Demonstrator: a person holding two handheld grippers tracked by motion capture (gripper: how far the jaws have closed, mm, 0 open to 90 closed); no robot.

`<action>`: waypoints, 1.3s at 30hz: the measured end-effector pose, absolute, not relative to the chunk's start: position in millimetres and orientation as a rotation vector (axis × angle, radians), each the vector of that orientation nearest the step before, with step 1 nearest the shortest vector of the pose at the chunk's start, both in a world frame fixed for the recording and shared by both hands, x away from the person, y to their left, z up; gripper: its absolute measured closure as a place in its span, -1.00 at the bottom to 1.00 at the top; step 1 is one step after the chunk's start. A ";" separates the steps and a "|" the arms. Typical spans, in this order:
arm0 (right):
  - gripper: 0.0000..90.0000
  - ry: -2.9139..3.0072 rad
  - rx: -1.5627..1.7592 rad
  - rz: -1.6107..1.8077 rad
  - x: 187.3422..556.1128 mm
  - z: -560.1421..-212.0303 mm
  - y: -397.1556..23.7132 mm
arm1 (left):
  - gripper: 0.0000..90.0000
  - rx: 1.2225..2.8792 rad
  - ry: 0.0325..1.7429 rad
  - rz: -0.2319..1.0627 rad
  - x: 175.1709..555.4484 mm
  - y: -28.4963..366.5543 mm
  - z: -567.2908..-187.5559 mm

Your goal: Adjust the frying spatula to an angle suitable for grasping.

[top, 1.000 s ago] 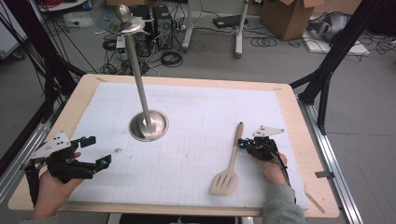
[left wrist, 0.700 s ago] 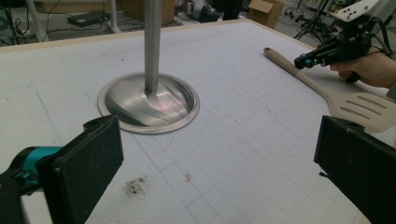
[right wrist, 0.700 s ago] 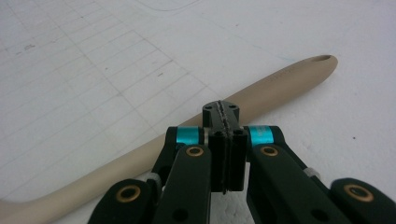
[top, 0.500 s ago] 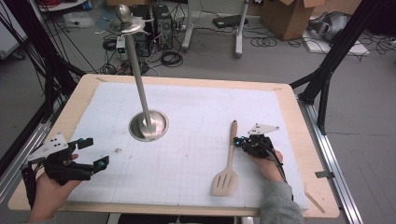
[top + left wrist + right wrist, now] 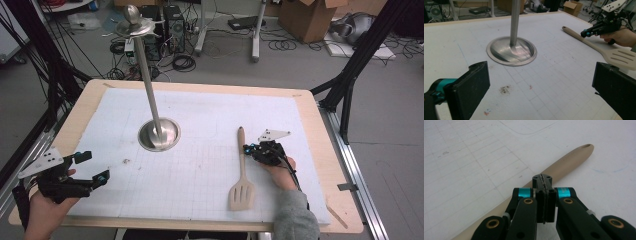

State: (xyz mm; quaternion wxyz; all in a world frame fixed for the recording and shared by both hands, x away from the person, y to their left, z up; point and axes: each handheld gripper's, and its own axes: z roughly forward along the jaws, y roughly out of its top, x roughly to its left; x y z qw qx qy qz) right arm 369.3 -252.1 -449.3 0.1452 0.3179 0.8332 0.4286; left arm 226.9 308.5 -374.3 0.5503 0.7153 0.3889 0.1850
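Observation:
A beige slotted spatula (image 5: 242,170) lies on the white gridded mat (image 5: 210,115), handle pointing away from me. My right gripper (image 5: 247,148) is shut with nothing between its jaws. Its tip rests at the right side of the handle. In the right gripper view the closed tips (image 5: 544,180) sit just over the spatula handle (image 5: 571,157). My left gripper (image 5: 93,166) hovers open at the mat's front left corner. Its wide-apart pads (image 5: 471,85) frame the metal stand's base (image 5: 511,51) and the spatula (image 5: 599,47) farther off. The other gripper (image 5: 584,33) shows there too.
A metal stand with a round dished base (image 5: 159,134) and a tall leaning pole (image 5: 150,90) rises from the mat's centre-left. A small dark smudge (image 5: 126,161) marks the mat near the left gripper. The wooden table edge (image 5: 340,150) borders the mat.
My right gripper has slid left, and the spatula's handle end has swung left with it, so the spatula now lies almost straight. The left gripper has stayed put.

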 end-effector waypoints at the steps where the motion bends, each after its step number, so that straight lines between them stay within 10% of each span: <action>1: 1.00 2.404 0.911 1.238 370.3 -449.4 -250.5 | -0.96 1.694 0.922 0.440 226.3 309.2 -374.4; 39: 1.00 2.537 0.732 1.301 387.0 -449.0 -198.5 | -0.96 1.675 0.982 0.482 200.6 329.3 -375.2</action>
